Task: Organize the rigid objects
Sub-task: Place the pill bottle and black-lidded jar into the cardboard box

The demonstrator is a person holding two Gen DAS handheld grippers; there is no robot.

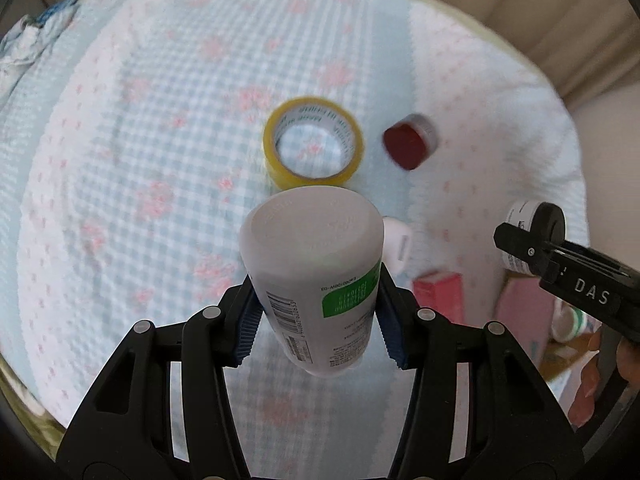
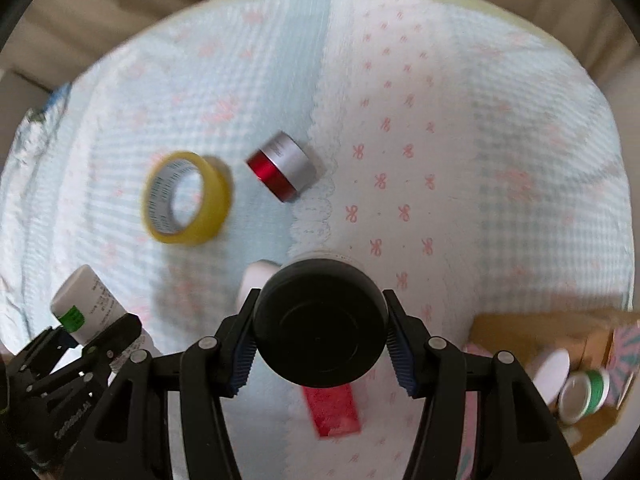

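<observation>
My left gripper (image 1: 316, 304) is shut on a white bottle with a green label (image 1: 316, 256), held above the bedspread; it also shows in the right wrist view (image 2: 82, 300). My right gripper (image 2: 320, 336) is shut on a black-lidded jar (image 2: 320, 320), seen in the left wrist view (image 1: 532, 236) at the right. A yellow tape roll (image 1: 314, 148) (image 2: 188, 198) and a red-and-silver jar (image 1: 410, 140) (image 2: 282, 172) lie on the bedspread ahead. A red box (image 1: 440, 296) (image 2: 334, 408) lies below the grippers.
A cardboard box (image 2: 520, 328) at the right holds a green-banded tape roll (image 2: 584, 396), a white lid (image 2: 554, 372) and a pink patterned box (image 2: 626, 356). A small white object (image 1: 396, 244) lies behind the bottle. The quilted bedspread (image 1: 160, 160) ends at beige cushions.
</observation>
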